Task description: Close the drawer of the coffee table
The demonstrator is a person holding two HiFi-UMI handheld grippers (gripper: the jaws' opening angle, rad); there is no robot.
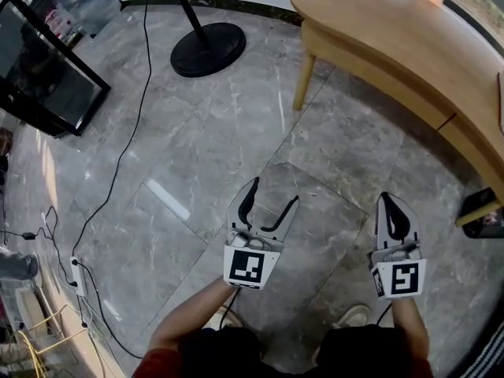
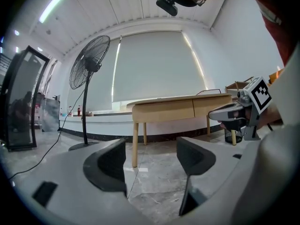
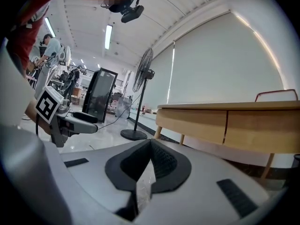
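The light wooden coffee table [image 1: 378, 30] stands at the upper right of the head view, an arm's length ahead of both grippers. A seam divides its side panel, and the drawer front [image 1: 475, 144] beside that seam looks flush with the panel. The table [image 2: 164, 110] and drawer front [image 2: 212, 106] also show in the left gripper view, and the table [image 3: 197, 123] in the right gripper view. My left gripper [image 1: 274, 195] [image 2: 152, 161] hovers over the floor, open and empty. My right gripper [image 1: 390, 207] [image 3: 150, 161] is shut on nothing, level with the left.
A fan's round black base [image 1: 208, 49] and pole stand on the grey marble floor at top centre. A black screen unit [image 1: 43, 69] is at the left, with cables [image 1: 118, 172] and a power strip [image 1: 77, 274]. A black bin [image 1: 482, 211] sits under the table's right end.
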